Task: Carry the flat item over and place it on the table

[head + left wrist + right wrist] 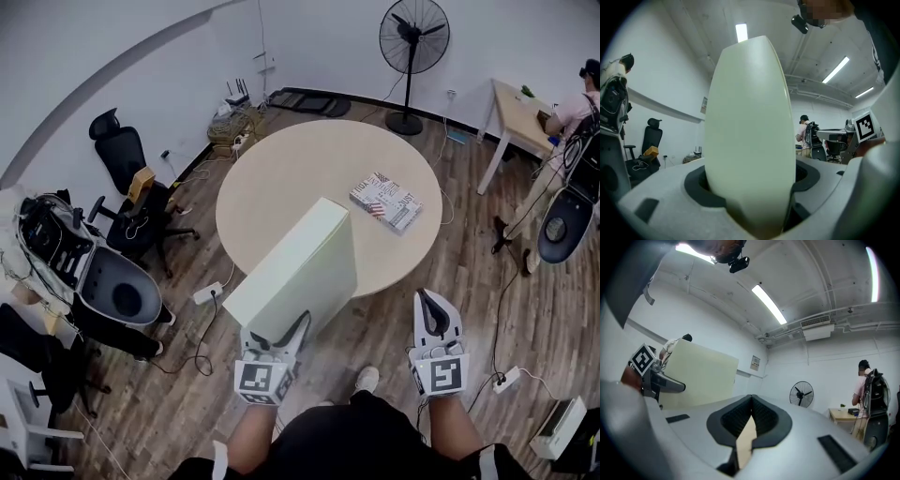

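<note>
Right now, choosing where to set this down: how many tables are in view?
2. A round table straight ahead, with a book on it; a small wooden table at the far right. Clutter at left may hide others.

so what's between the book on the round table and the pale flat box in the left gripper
Nothing. In the head view, only bare top of the round table shows between the book and the pale flat box.

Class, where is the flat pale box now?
Head view, centre-left: the flat pale box stands on edge in the left gripper, at the near edge of the round table, left of the book.
</note>
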### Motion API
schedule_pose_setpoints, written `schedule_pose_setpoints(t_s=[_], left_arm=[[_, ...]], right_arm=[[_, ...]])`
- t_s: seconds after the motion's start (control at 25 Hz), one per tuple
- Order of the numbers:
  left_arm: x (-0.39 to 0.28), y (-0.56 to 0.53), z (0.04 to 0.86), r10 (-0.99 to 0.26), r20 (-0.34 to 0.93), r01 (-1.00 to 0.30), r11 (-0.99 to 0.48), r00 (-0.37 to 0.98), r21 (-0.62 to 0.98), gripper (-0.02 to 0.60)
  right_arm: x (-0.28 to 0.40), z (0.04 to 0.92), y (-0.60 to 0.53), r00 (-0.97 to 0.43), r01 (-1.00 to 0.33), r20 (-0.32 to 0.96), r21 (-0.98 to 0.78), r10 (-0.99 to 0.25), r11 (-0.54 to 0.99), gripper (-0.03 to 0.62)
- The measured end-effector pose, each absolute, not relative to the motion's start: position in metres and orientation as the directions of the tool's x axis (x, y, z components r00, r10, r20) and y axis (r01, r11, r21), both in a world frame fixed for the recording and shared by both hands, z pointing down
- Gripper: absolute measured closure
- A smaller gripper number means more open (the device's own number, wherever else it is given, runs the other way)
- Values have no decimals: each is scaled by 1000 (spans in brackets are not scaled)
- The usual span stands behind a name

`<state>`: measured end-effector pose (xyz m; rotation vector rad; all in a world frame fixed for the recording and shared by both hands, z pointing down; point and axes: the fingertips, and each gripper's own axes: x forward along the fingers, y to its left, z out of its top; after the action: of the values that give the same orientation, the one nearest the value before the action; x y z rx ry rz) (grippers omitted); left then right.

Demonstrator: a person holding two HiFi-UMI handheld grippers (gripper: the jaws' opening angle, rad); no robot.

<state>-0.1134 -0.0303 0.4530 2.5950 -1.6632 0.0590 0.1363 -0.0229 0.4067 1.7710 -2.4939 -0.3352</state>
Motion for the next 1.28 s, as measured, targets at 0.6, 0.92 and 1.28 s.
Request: schedule_pose_setpoints(t_s=[0.6,0.92,1.28], left_arm=[[-66,-133,481,-931,34,-888,-336,364,314,336],[-88,-182,495,-927,62,-848,-310,370,431,334],[-114,-257,520,-896,75,-699,-287,439,655,334]], right_arm=[[176,412,-133,-453,-882,-63,180,-889,436,597],[176,426,-188,-443,-886,-26,161,-896,434,597],[153,433,-264,-421,-895,2,164,-907,415,597]])
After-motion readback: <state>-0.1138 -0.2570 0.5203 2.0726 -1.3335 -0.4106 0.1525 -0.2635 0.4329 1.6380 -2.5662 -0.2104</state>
